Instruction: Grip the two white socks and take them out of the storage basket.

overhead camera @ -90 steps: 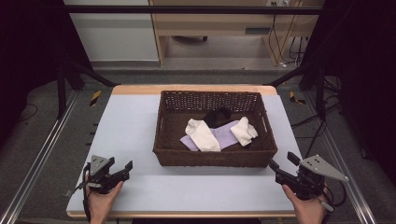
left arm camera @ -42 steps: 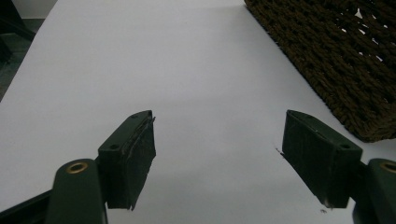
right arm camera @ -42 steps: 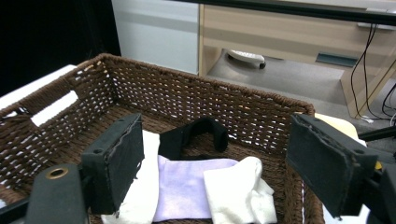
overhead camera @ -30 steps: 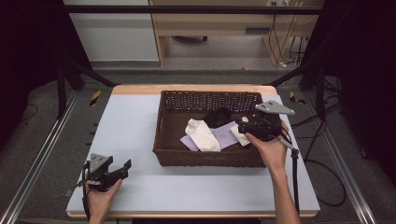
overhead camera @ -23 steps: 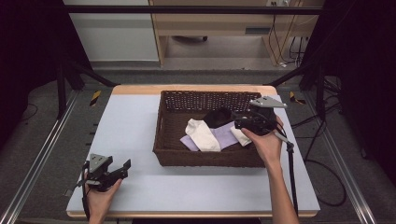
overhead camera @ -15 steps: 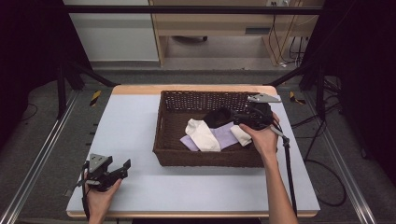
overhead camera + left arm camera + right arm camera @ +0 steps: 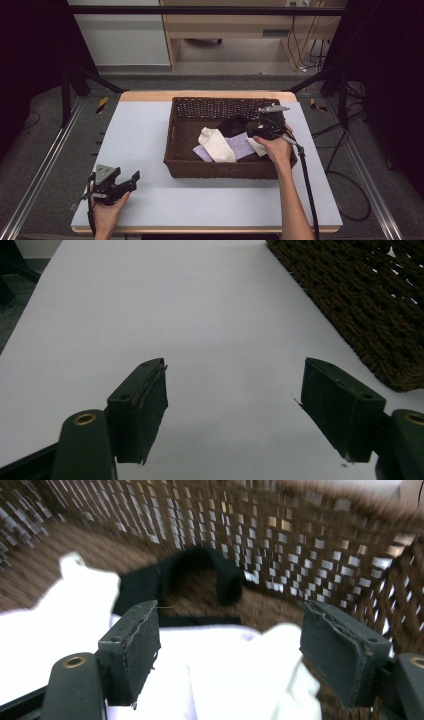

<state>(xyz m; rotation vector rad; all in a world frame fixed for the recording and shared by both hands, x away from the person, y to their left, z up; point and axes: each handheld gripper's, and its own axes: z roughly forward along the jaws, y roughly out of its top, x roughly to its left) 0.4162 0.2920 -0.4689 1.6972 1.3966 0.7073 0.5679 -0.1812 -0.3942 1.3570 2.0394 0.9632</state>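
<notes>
Socks lie heaped in the wicker basket (image 7: 220, 167): a white sock (image 7: 217, 144) at its middle, a lilac cloth (image 7: 241, 146) just right of that, a black sock (image 7: 231, 125) toward the basket's far wall, and a second white sock (image 7: 220, 680) near its right wall. The right gripper (image 7: 263, 131) hangs inside the basket over that right-hand white sock, jaws spread wide and holding nothing. By my judgement these pieces are light, soft and limp; they will fold and drape when lifted, so a pinch on a bunched ridge of fabric should hold better than an edge. The left gripper (image 7: 114, 183) rests on the tabletop (image 7: 140, 130) well left of the basket's near corner, jaws likewise spread. No brand, label or writing can be read.
</notes>
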